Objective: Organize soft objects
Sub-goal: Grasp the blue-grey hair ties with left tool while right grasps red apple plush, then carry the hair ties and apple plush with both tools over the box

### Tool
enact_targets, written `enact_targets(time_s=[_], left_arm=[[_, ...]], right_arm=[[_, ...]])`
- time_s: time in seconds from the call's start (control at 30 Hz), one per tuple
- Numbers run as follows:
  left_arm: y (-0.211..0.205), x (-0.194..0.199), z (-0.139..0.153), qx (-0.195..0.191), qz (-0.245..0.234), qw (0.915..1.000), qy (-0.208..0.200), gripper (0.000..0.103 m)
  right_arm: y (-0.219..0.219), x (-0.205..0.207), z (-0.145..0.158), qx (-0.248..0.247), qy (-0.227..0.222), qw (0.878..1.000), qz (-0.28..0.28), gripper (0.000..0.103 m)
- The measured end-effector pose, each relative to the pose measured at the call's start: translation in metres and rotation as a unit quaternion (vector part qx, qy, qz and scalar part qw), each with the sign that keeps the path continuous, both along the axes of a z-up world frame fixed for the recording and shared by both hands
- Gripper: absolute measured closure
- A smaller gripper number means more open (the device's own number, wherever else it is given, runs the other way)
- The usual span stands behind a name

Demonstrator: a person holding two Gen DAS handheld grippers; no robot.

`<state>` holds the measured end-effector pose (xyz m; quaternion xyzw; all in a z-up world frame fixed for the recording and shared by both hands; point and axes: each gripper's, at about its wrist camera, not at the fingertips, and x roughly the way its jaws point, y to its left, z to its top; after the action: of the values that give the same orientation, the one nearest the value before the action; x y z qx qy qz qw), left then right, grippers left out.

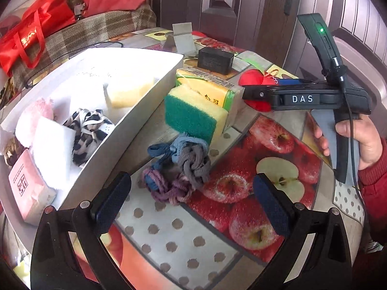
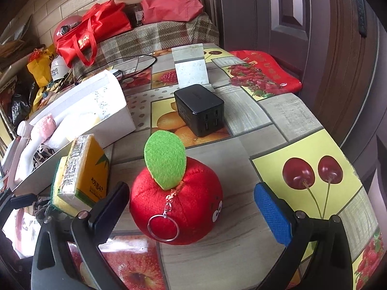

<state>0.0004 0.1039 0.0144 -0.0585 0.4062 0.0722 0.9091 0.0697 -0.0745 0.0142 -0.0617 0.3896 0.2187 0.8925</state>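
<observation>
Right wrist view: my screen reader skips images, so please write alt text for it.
A red plush apple with a green leaf sits on the fruit-print table between the open right claw. A black charger is behind it and a white box to the left.

At lower centre the right gripper [image 2: 191,211] stands with jaws wide around a red plush apple [image 2: 188,207], pads apart from it; a black charger [image 2: 199,110] sits above centre; a white box [image 2: 96,111] fills the left; a yellow packet [image 2: 84,169] leans beside it.
</observation>
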Motion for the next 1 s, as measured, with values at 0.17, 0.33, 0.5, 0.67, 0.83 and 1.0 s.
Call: enact_targets(time_s=[0.17, 0.33, 0.5, 0.67, 0.83, 1.0], left_arm=[[0.009, 0.004, -0.004, 0.009, 0.030, 0.9995, 0.009, 0.057], [0.010, -0.008, -0.002, 0.004, 0.017, 0.9998, 0.000, 0.072], [0.002, -0.043, 0.018, 0.028, 0.022, 0.9957, -0.086, 0.072], [0.010, -0.083, 0.037, 0.039, 0.071, 0.9796, -0.184, 0.072], [0.022, -0.104, 0.043, 0.056, 0.113, 0.9678, -0.218, 0.072], [0.042, -0.118, 0.048, 0.111, 0.211, 0.9384, -0.251, 0.071]], right_arm=[[0.013, 0.002, -0.007, -0.025, 0.018, 0.999, 0.023, 0.011], [0.017, 0.000, -0.007, -0.034, 0.012, 0.999, 0.032, 0.037], [0.007, -0.003, -0.001, -0.001, 0.001, 0.999, 0.032, 0.041], [-0.017, -0.026, 0.021, 0.058, -0.078, 0.995, -0.008, 0.041], [-0.016, -0.056, 0.034, 0.079, -0.140, 0.987, 0.007, 0.041], [0.001, -0.076, 0.038, 0.088, -0.169, 0.981, 0.035, 0.041]])
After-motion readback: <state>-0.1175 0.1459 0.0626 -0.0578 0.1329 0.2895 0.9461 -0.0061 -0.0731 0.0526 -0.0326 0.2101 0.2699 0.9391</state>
